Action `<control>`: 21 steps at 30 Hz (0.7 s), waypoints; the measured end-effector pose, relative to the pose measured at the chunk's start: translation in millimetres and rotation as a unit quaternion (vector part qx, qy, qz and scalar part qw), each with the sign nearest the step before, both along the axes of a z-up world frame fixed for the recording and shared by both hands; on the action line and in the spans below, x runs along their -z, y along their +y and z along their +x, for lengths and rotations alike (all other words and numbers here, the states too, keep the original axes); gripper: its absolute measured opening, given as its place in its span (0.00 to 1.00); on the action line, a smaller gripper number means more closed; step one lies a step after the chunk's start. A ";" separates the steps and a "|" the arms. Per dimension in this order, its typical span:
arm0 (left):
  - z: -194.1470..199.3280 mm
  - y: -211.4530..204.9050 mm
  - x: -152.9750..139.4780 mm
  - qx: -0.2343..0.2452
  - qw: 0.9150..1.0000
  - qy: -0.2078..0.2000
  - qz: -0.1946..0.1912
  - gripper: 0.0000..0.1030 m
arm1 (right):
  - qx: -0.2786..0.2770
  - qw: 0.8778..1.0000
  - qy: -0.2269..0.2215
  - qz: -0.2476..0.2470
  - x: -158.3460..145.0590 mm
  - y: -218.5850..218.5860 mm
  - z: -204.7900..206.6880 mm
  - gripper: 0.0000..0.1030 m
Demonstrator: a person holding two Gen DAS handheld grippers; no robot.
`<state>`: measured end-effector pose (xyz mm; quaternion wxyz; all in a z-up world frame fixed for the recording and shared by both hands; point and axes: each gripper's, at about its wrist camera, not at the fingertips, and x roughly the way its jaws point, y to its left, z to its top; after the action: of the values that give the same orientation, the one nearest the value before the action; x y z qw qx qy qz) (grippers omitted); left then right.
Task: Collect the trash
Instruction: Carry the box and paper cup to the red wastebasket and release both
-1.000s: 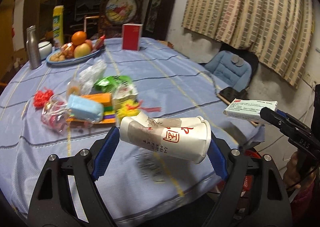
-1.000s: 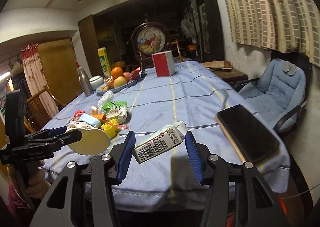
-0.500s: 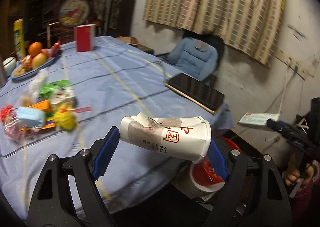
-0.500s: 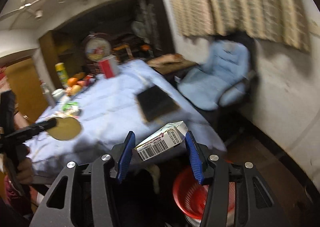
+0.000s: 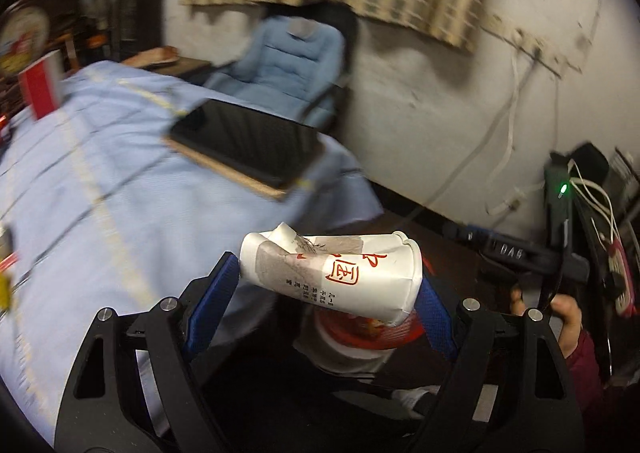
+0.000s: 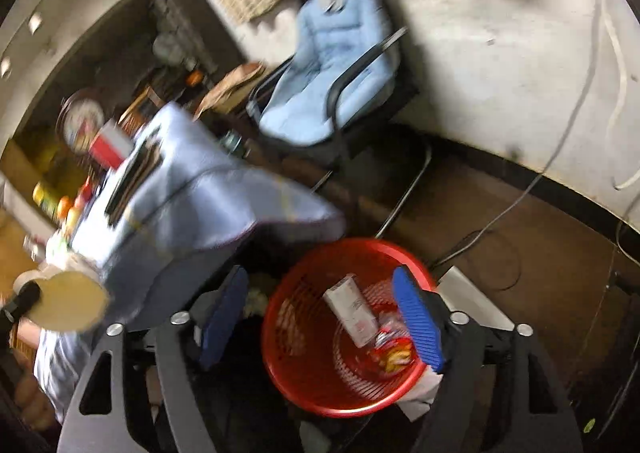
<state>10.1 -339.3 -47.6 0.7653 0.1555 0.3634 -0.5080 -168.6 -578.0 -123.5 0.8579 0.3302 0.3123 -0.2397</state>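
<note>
Dim floor fills the right view alone: a red bin (image 6: 340,327) lies under the right claw (image 6: 320,317), whose jaws are opening, empty; the box (image 6: 351,309), gripped a second ago, lies inside. Left claw (image 5: 320,293) still clamps the cup (image 5: 332,273), now past the counter (image 5: 100,189).

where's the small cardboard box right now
In the right wrist view, the box is inside the red basket on the floor, below the opening right gripper.
</note>
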 end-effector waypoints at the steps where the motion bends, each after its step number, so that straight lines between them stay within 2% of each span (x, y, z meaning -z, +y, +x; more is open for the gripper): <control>1: -2.2 -9.1 3.0 0.009 1.000 0.002 0.004 0.78 | 0.006 1.000 -0.004 0.002 0.3 -4.9 -4.4 0.74; 4: -10.7 -48.9 13.1 0.040 0.999 0.009 0.020 0.80 | 0.017 1.000 -0.005 0.003 3.9 -12.4 -12.4 0.74; 6: -15.7 -68.7 18.7 0.044 0.998 0.003 0.035 0.89 | 0.020 1.000 -0.003 -0.001 6.2 -12.9 -16.5 0.74; 9: -20.0 -82.1 23.7 0.044 0.998 -0.006 0.045 0.92 | 0.020 1.000 0.000 -0.009 7.1 -16.0 -17.3 0.74; 14: -16.7 -76.5 23.7 0.021 0.998 -0.016 0.054 0.93 | 0.016 1.000 -0.003 -0.014 3.3 -16.3 -21.2 0.75; 21: -1.5 -46.6 11.6 -0.031 0.998 -0.029 0.041 0.93 | -0.001 1.000 -0.010 -0.019 -8.5 -3.1 -16.2 0.76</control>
<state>8.6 -385.8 -59.2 0.7837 0.1905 0.3664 -0.4640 -184.8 -581.2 -115.0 0.8676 0.3157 0.2989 -0.2416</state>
